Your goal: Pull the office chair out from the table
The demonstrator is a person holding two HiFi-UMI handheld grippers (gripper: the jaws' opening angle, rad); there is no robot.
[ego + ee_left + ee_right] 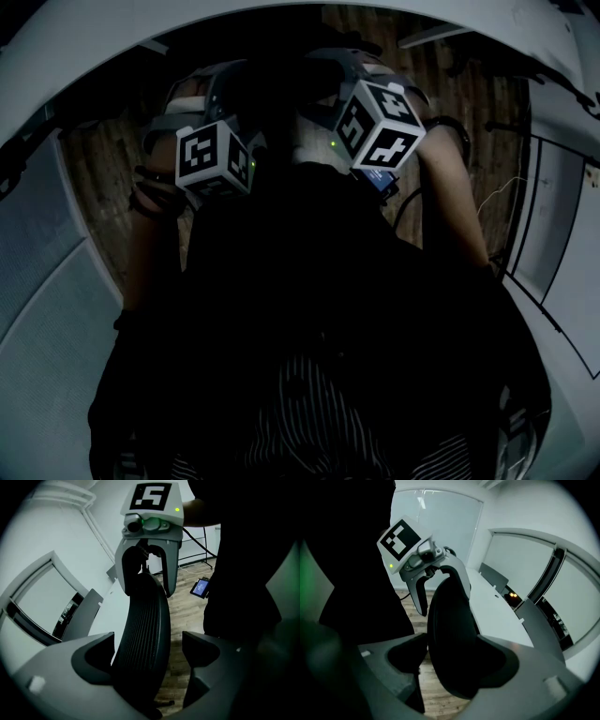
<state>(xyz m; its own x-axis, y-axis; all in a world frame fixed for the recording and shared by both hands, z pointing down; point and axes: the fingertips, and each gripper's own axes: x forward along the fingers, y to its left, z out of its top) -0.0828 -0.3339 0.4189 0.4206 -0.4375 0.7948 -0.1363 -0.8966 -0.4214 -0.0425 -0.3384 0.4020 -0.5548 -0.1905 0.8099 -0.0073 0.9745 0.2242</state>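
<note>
**Both grippers straddle the chair back, jaws wide**

The white surface [506,606] curves through the right half of the right gripper view, above the wooden floor [187,606]. The office chair [140,634] stands just beside it, its dark ribbed backrest upright in the centre of both gripper views. The left gripper [147,656] is spread wide around the backrest's top, with a gap at one side. The right gripper [452,660] likewise straddles it unclamped. A small lit screen [201,588] shows right of centre.
</note>
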